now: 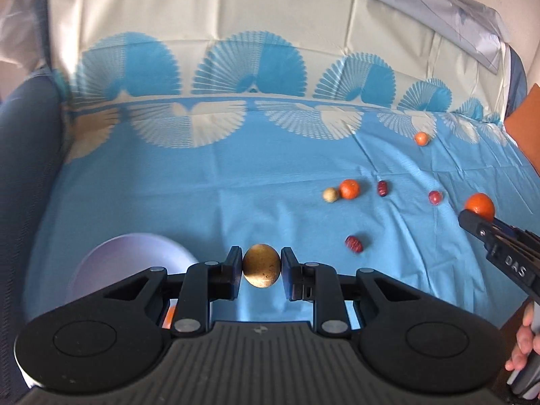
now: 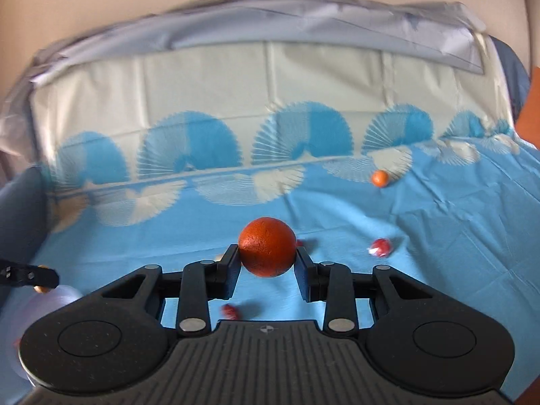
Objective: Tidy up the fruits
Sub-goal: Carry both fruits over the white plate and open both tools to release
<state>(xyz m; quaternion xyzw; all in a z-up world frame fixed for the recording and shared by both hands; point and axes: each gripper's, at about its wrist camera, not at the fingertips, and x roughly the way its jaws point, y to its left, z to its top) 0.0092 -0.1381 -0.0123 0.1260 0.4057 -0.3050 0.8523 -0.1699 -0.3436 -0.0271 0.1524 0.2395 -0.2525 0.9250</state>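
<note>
My left gripper (image 1: 261, 266) is shut on a round golden-brown fruit (image 1: 261, 266) and holds it above the blue cloth, just right of a white bowl (image 1: 131, 260). My right gripper (image 2: 268, 256) is shut on an orange (image 2: 267, 246) above the cloth; it also shows at the right edge of the left wrist view (image 1: 479, 207). On the cloth lie an orange (image 1: 349, 189), a pale round fruit (image 1: 330, 195), a small orange (image 1: 421, 138), and three red fruits (image 1: 353, 243) (image 1: 382, 188) (image 1: 434, 197).
The blue and white patterned cloth (image 1: 202, 185) covers a sofa seat and backrest. A dark blue armrest (image 1: 23, 168) stands at the left. An orange cushion (image 1: 526, 125) is at the right edge. Something orange (image 1: 168, 315) shows in the bowl under my left gripper.
</note>
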